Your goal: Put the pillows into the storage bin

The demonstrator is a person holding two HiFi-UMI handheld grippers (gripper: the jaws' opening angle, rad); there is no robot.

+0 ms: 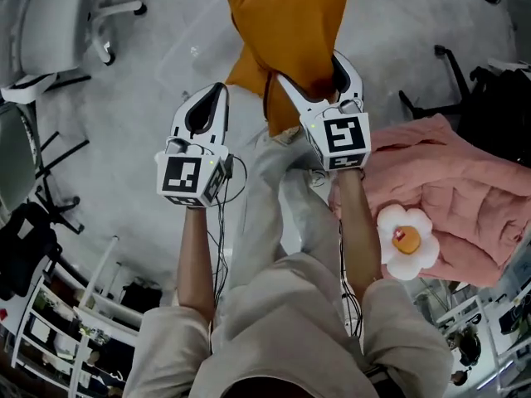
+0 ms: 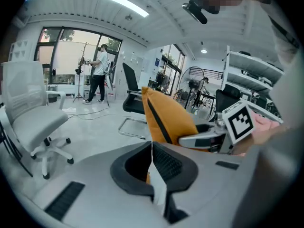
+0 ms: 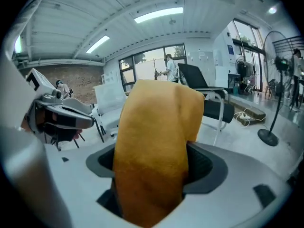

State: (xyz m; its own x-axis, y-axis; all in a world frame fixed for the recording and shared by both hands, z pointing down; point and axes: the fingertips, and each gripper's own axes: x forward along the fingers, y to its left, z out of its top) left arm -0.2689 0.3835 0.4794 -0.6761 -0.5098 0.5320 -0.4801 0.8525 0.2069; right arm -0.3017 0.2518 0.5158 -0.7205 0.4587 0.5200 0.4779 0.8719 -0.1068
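An orange pillow hangs in front of me, gripped by my right gripper, whose jaws are shut on its lower part. In the right gripper view the pillow fills the gap between the pads. My left gripper is held to the left of the pillow, apart from it, its jaws shut with nothing between them. The left gripper view shows the pillow edge-on, with the right gripper clamped on it. A white flower-shaped pillow with an orange centre lies on a pink quilt at my right.
A faint clear plastic box outline shows on the grey floor under the pillow. A white office chair stands at the far left, a black chair at the far right. Shelving lies behind me. A person stands far off by the windows.
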